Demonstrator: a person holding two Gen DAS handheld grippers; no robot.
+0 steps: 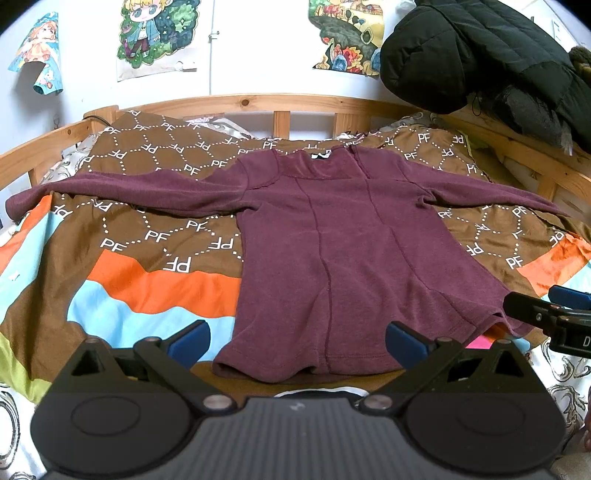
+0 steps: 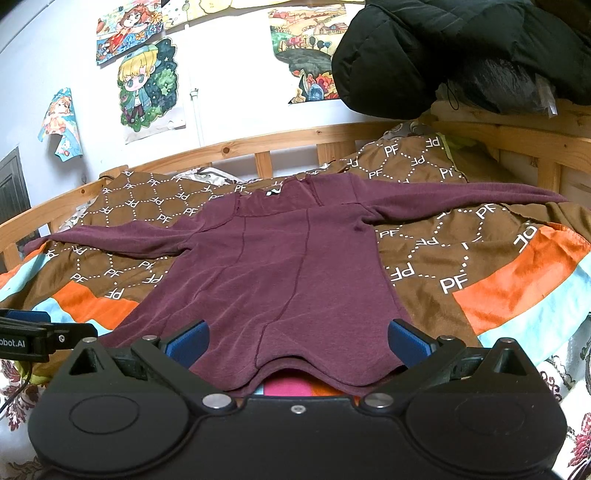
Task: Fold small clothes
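Note:
A maroon long-sleeved top (image 1: 343, 251) lies flat on the bed with both sleeves spread out sideways and its collar toward the headboard. My left gripper (image 1: 297, 341) is open, its blue pads (image 1: 188, 341) standing either side of the hem's left part. My right gripper (image 2: 297, 343) is open too, hovering over the hem's right part (image 2: 295, 295), where the edge arches up slightly. The right gripper (image 1: 546, 314) shows in the left wrist view by the hem's right corner. The left gripper (image 2: 37, 332) shows at the left edge of the right wrist view.
A brown, orange and light-blue patterned blanket (image 1: 155, 258) covers the bed under the top. A wooden bed rail (image 1: 258, 101) runs along the far side and right. A black padded jacket (image 1: 480, 55) hangs over the right rail. Drawings (image 1: 155, 33) hang on the wall.

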